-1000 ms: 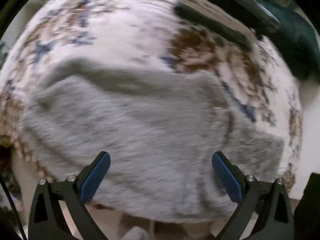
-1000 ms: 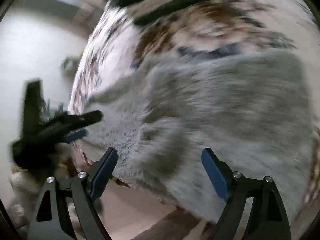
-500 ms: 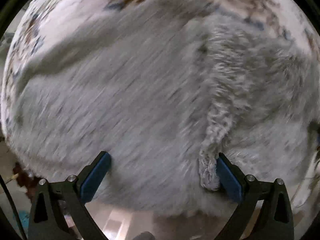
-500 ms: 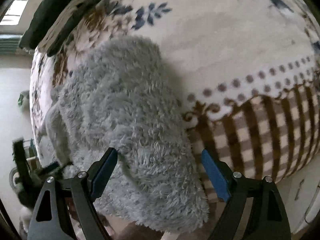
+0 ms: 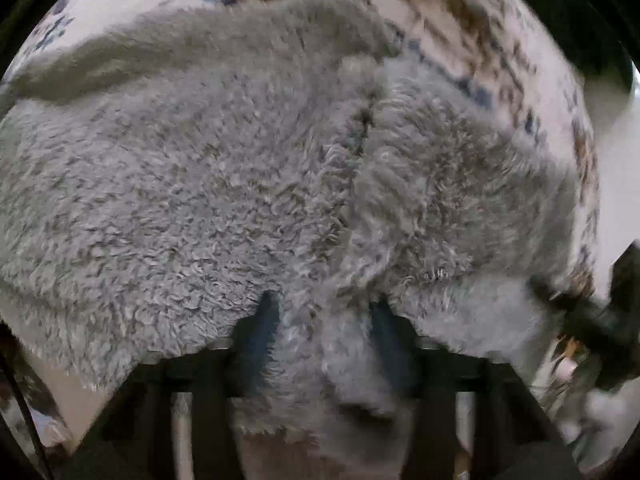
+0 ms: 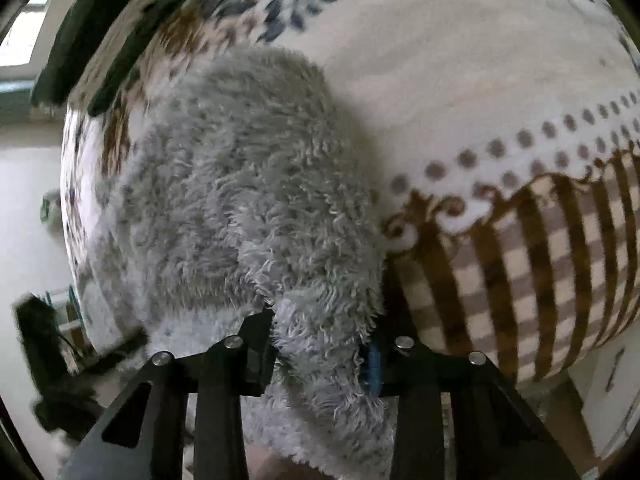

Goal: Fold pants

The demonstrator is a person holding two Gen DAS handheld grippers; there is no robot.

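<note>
I count one pair of fuzzy grey pants [image 5: 224, 184], a single garment, filling my left view from nine o'clock to three o'clock. Beneath it I count one patterned blanket [image 6: 460, 72], floral toward twelve o'clock and brown-checked toward four o'clock in my right view. I count two grippers: my left gripper [image 5: 324, 312] at six o'clock, and my right gripper [image 6: 320, 344] at six o'clock of its own view. Each carries two fingers, four in all. One dark cushion-like item [image 6: 92, 24] lies at eleven o'clock; I cannot identify it.
</note>
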